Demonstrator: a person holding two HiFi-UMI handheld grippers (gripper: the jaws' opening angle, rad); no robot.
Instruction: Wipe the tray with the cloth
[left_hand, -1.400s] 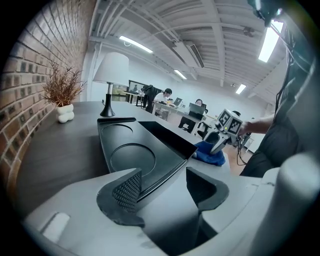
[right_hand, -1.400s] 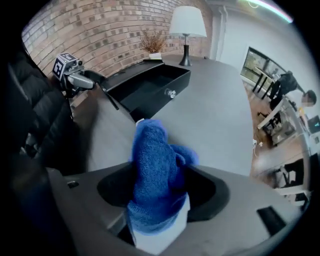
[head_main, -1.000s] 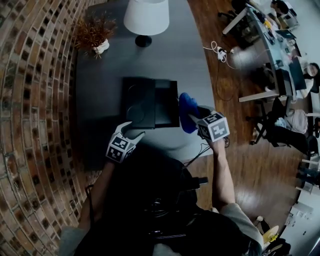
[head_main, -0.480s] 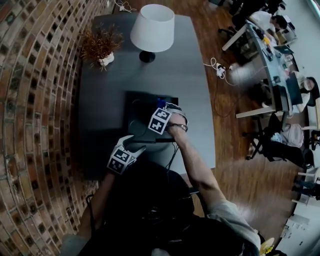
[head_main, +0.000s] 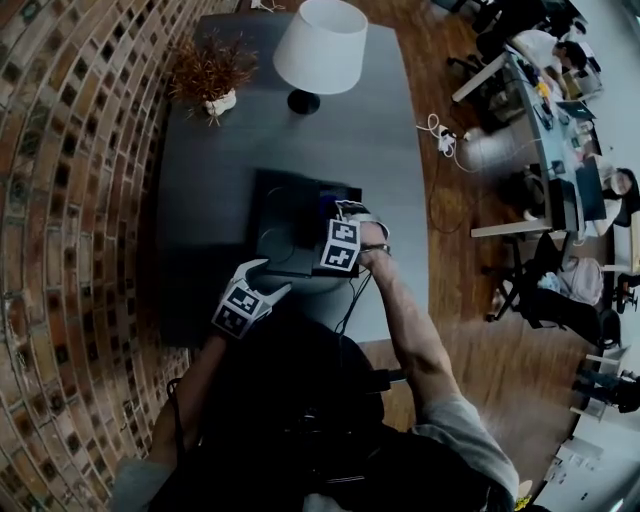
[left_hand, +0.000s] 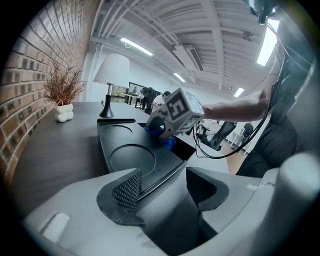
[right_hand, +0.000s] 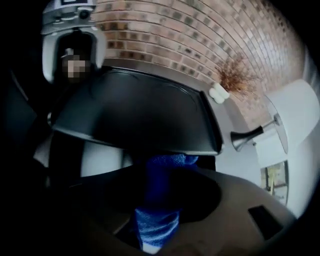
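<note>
A black tray (head_main: 290, 215) with round recesses (left_hand: 131, 157) lies on the dark grey table (head_main: 200, 200). My left gripper (head_main: 268, 275) stands at its near left corner, and that corner sits between the pads (left_hand: 127, 192), so the jaws are shut on the tray (left_hand: 120, 135). My right gripper (head_main: 333, 225) points steeply down over the tray's right part and is shut on a blue cloth (right_hand: 160, 200). The cloth (left_hand: 164, 139) hangs below the marker cube and touches the tray (right_hand: 135, 115). In the head view the cube hides most of the cloth.
A white-shaded lamp (head_main: 320, 45) and a dried plant in a white pot (head_main: 210, 80) stand at the table's far end. A brick wall (head_main: 60, 200) runs along the left. The table's edge (head_main: 425, 250) is to the right, with desks and chairs beyond.
My right gripper came from beside the tray's right edge leftward and down onto the tray, rolling over with the blue cloth in it. The left gripper has stayed where it was.
</note>
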